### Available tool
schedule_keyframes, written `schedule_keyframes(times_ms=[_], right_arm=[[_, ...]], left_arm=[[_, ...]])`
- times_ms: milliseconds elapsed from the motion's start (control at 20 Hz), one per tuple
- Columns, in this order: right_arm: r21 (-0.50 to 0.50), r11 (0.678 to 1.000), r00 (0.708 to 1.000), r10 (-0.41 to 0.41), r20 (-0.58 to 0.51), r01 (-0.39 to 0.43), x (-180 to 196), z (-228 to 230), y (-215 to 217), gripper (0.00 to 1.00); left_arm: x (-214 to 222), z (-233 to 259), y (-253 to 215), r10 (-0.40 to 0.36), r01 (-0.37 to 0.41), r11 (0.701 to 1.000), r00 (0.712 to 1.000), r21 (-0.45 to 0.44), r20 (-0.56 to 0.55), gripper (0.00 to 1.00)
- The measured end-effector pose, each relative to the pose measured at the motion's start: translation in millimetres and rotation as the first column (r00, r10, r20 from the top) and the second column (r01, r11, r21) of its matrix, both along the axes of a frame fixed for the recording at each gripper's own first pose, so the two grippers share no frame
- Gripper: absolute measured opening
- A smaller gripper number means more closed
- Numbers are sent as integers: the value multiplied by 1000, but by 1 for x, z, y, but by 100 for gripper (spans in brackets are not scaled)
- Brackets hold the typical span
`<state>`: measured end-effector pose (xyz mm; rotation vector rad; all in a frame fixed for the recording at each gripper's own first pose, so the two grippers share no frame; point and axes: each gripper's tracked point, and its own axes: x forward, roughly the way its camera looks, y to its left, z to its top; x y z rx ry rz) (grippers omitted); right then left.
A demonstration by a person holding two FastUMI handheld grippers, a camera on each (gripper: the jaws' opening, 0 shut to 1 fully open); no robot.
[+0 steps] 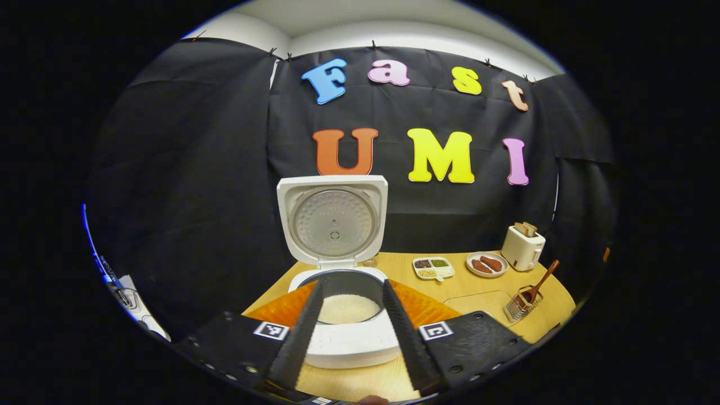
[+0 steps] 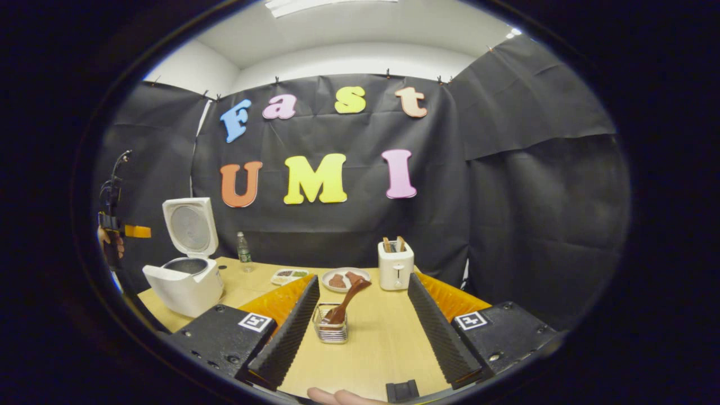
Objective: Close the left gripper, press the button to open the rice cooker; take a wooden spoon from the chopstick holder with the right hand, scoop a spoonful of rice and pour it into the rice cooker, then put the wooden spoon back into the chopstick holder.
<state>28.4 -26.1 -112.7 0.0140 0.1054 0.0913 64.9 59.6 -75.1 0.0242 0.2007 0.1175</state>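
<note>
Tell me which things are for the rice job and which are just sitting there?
For the job: rice cooker, lid up, rice inside; wooden spoon; chopstick holder holding it.

Just sitting there: toaster with bread; plate of sausages; divided dish of beans and grains; water bottle.

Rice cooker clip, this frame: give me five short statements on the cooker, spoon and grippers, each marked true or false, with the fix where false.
1. The rice cooker has its lid up. True.
2. The wooden spoon is held in the right gripper. False: it stands in the chopstick holder, and the right gripper is open with nothing between its fingers.
3. White rice lies in the cooker's pot. True.
4. The left gripper is shut. False: its fingers stand apart.
5. The toaster stands on the table with slices in it. True.
</note>
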Motion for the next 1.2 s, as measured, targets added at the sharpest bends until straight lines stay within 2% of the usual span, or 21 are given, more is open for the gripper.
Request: schedule_keyframes(times_ms=[50,100,250,500,650,750,900,1000,1100,1200], right_arm=[[9,1000,1000,-3,-13,3,4,-5,0,99],[13,1000,1000,-14,-27,14,9,-11,-2,100],[-5,999,998,-43,-42,43,19,-20,-2,100],[62,997,997,-32,-68,37,47,-43,10,99],[74,997,996,-26,-83,32,70,-59,20,100],[75,997,995,7,-103,0,88,-72,31,100],[51,998,993,-34,-111,40,118,-88,28,100],[48,999,992,-12,-129,18,136,-103,40,100],[59,998,986,-15,-165,25,156,-122,43,98],[87,995,977,-34,-209,53,175,-144,43,100]], left_arm=[[-9,11,-1,3,-4,1000,999,10,34,72],[-19,20,-4,3,-4,1000,998,13,67,97],[-46,30,-17,-21,21,1000,995,5,101,97],[-92,27,-23,-21,17,999,993,35,115,97],[-116,25,-35,-52,47,998,986,36,160,97],[-133,21,-44,-83,76,996,979,44,184,97],[-154,14,-49,-104,91,993,973,69,207,97],[-166,16,-53,-113,98,992,967,77,226,97],[-173,12,-53,-110,99,994,965,55,236,96],[-178,9,-52,-101,98,995,966,25,238,95]])
